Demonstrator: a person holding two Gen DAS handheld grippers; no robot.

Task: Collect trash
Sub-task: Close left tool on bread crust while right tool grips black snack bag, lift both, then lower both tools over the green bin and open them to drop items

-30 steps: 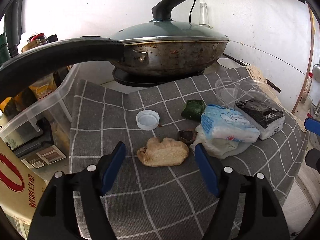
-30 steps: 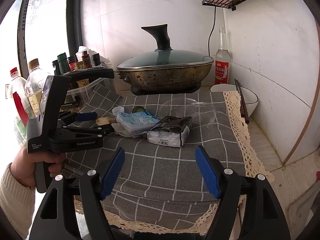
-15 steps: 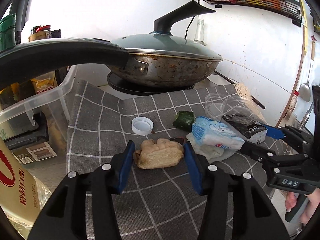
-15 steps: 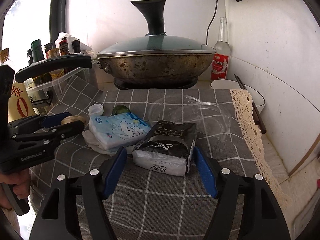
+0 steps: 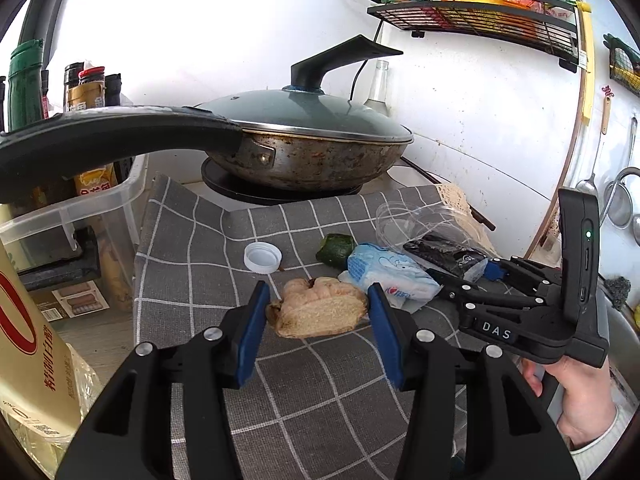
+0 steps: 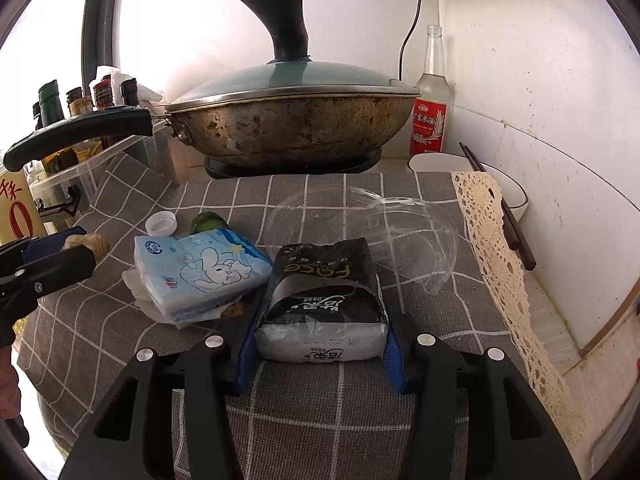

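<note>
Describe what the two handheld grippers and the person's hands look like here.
Both grippers, left gripper and right gripper, are matte black frames with silver screws and blue pads inside the fingers. Seen from the left camera, the right one carries white "DAS" lettering and an upright black module with a green light. The right hand is bare, with a cream sleeve cuff. No cables show.

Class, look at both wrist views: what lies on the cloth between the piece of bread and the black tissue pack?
The blue tissue pack, resting on crumpled white paper, lies between the bread and the black tissue pack; the right wrist view shows it best.
</note>
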